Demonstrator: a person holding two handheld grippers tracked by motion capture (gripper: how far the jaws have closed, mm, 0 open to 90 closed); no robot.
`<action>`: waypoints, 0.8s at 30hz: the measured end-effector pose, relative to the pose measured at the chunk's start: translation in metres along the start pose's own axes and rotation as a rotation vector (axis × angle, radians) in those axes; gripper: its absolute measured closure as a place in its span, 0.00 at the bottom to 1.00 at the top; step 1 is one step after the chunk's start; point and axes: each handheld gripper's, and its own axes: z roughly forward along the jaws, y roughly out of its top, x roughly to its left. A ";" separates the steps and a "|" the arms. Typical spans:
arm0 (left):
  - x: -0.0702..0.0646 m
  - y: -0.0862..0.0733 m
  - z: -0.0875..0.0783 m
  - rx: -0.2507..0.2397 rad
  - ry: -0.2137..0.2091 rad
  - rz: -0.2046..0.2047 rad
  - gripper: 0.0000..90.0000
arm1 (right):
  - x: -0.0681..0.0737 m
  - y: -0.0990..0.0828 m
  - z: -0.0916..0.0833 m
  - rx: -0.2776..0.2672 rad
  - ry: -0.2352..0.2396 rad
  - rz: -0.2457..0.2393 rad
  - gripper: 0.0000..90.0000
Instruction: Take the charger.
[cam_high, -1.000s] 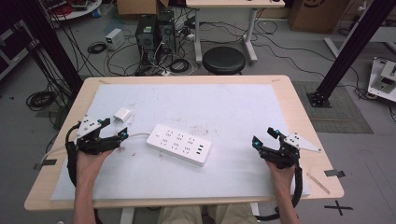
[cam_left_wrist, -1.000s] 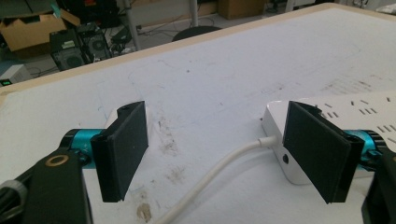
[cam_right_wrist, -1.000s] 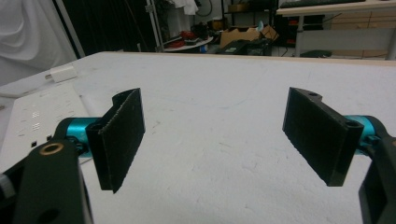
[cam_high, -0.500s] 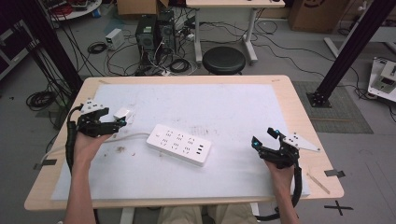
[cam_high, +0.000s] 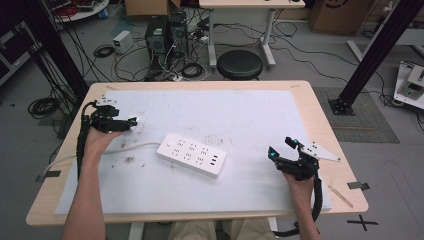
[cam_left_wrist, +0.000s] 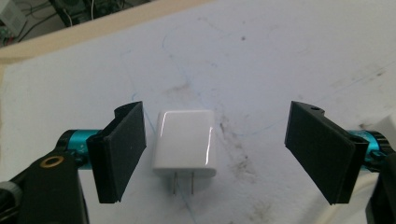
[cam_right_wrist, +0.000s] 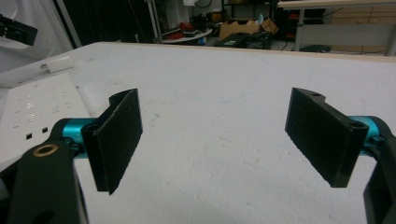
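Over at the left edge of the tabletop (cam_high: 65, 200), the left tool (cam_high: 131, 123) hovers low with its jaws wide apart, and they have just been opening further. Between them, in the left gripper view, lies the white charger (cam_left_wrist: 185, 142) flat on the white mat (cam_high: 240, 115), prongs pointing back toward the camera; it sits just beside the left-hand jaw, and neither pad presses on it. From above, the charger (cam_high: 137, 124) peeks out at the tool's tip, near the far-left corner of the mat. Moving toward the middle, the white power strip (cam_high: 192, 154) lies at a slant, its cord (cam_high: 120, 148) running off toward the left edge. On to the right: the right tool (cam_high: 281, 149) sits near the front-right corner, jaws spread wide with nothing between them, just bare mat in the right gripper view, and the power strip (cam_right_wrist: 35, 109) shows at its left side.
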 end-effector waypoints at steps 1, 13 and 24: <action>0.000 0.000 0.002 -0.003 0.006 -0.005 0.23 | 0.000 0.000 0.001 0.001 -0.001 -0.001 0.22; 0.011 -0.012 0.036 0.058 0.007 -0.001 0.22 | 0.003 0.000 0.004 0.034 -0.008 -0.030 0.22; 0.016 -0.019 0.047 0.082 0.001 -0.010 0.23 | 0.003 0.001 0.005 0.041 -0.011 -0.030 0.22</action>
